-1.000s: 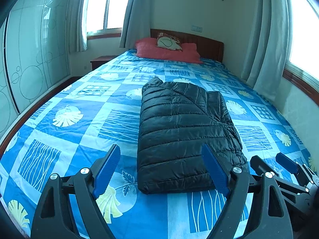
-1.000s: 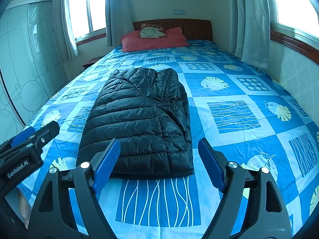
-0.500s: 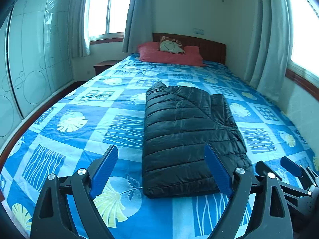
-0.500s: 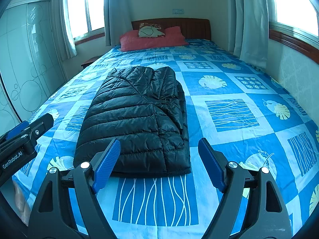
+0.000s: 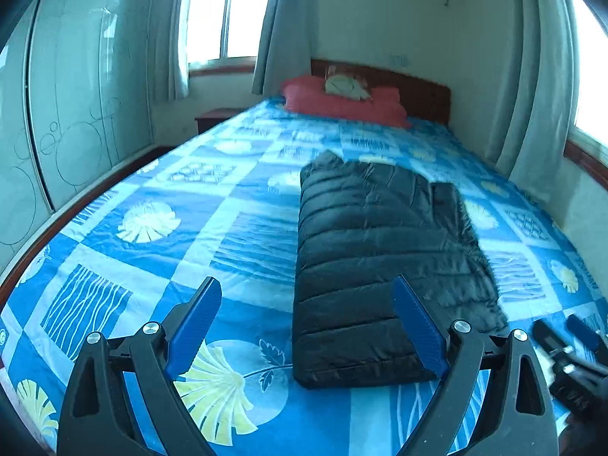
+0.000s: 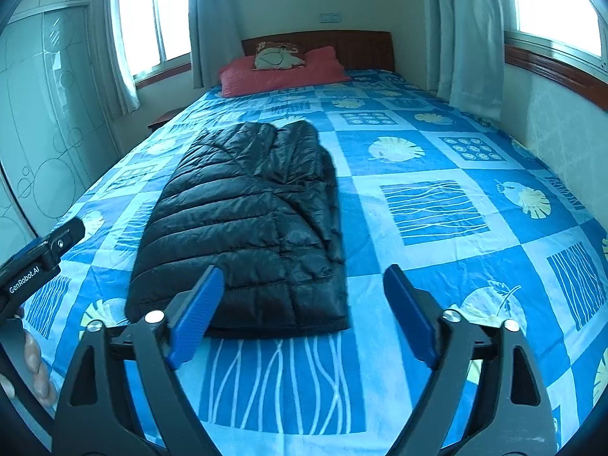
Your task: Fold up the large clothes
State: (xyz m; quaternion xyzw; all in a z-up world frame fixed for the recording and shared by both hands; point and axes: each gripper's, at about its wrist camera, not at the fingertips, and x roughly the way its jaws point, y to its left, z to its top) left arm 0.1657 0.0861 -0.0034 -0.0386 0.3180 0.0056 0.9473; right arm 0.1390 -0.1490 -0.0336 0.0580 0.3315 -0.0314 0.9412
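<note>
A black quilted puffer jacket (image 5: 376, 250) lies folded into a long rectangle on the blue patterned bed (image 5: 159, 224); it also shows in the right wrist view (image 6: 250, 228). My left gripper (image 5: 307, 326) is open and empty, above the bed's near end, its right finger over the jacket's near hem. My right gripper (image 6: 300, 315) is open and empty, just short of the jacket's near right corner. Each gripper shows at the edge of the other's view, the right (image 5: 570, 345) and the left (image 6: 41, 254).
Red pillows (image 6: 281, 72) and a wooden headboard (image 6: 364, 49) are at the far end. A glass wardrobe (image 5: 76, 106) stands left of the bed, a nightstand (image 5: 216, 117) beside it. Curtains (image 6: 467, 34) and a wall run along the right.
Both grippers have drawn back and dropped lower toward the foot of the bed. The jacket has not moved. Both stay open.
</note>
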